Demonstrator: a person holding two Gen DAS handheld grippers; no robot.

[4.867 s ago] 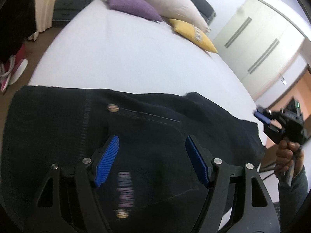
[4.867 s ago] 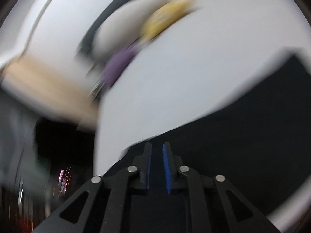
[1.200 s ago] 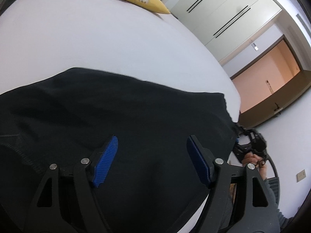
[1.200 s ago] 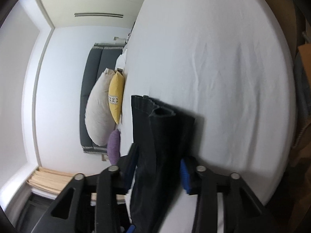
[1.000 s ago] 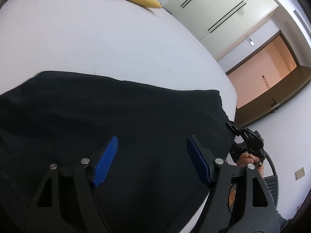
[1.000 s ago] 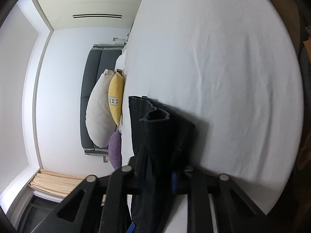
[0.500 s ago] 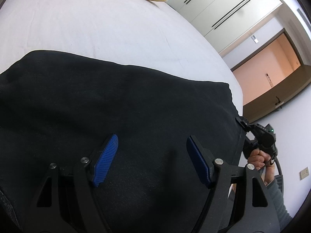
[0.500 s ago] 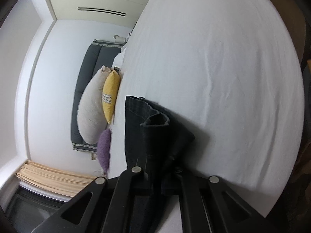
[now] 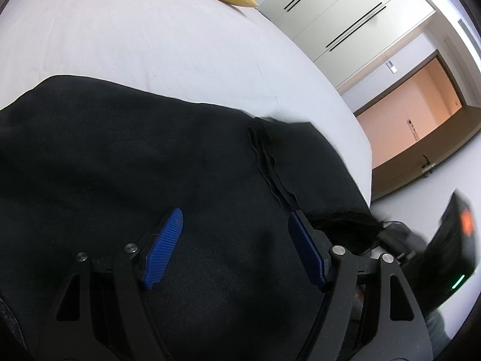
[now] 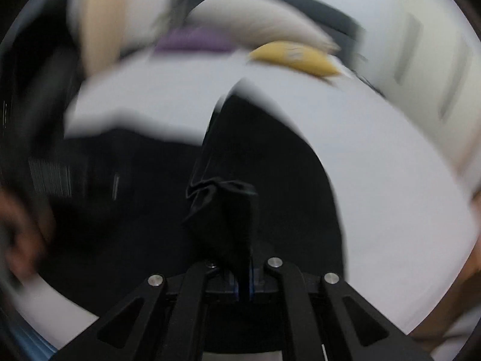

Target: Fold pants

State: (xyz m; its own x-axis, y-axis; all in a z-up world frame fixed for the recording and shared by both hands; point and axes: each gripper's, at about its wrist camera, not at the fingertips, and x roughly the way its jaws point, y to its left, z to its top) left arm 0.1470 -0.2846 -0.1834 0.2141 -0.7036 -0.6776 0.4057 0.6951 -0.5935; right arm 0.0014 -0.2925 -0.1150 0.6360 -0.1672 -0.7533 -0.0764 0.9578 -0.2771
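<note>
Bed (image 9: 180,45) margin beyond pants (image 9: 150,165) hem

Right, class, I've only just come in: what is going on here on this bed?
A person holding a gripper in each hand is folding black pants on a white bed. The right gripper is shut on the pants' hem end, which lies doubled over the rest of the fabric. The left gripper hovers open above the middle of the pants, gripping nothing.
</note>
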